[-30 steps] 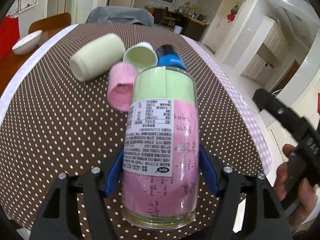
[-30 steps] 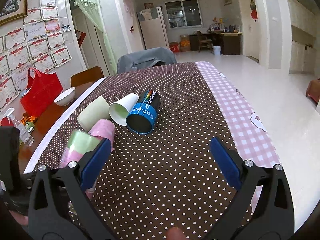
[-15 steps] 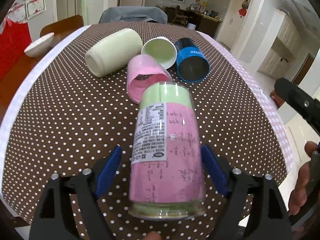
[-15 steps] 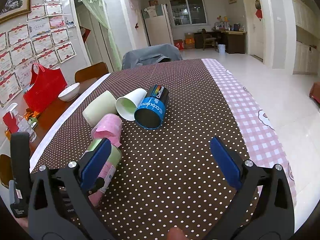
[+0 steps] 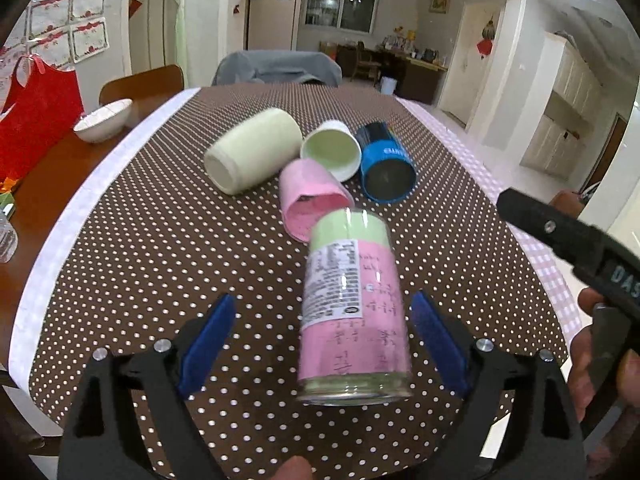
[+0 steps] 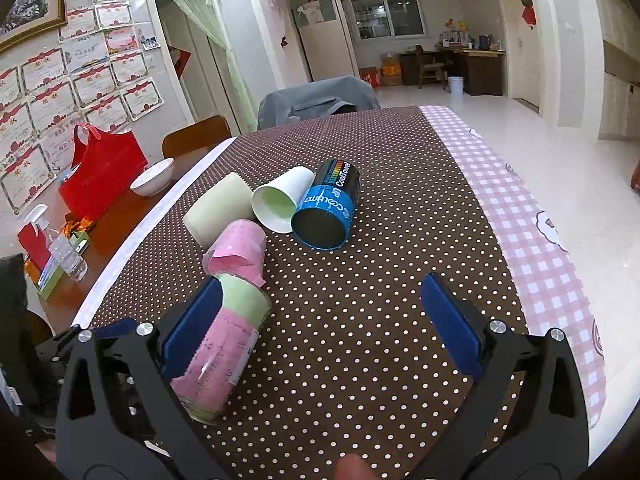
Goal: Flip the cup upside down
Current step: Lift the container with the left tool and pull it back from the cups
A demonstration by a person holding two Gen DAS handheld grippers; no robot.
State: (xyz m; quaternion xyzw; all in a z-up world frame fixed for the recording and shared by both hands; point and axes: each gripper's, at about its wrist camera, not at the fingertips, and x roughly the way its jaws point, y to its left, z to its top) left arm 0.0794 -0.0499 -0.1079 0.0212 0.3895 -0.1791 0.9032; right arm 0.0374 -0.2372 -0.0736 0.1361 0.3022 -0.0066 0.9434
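Your left claw (image 5: 320,344) gapes, released, around the clear glass cup (image 5: 354,312) with pink-green paper lining, low centre: hard, slick, breakable; grip mid-wall.

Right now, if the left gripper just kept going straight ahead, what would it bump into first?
Probably the glass cup standing between the open left gripper fingers; beyond it lies the pink cup.

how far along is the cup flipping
Looks done: the pink-and-green glass cup stands on the tablecloth, green end up. In hand: nothing; left gripper is open around it, right gripper open too. Left: four cups lie sideways, including the blue cup.
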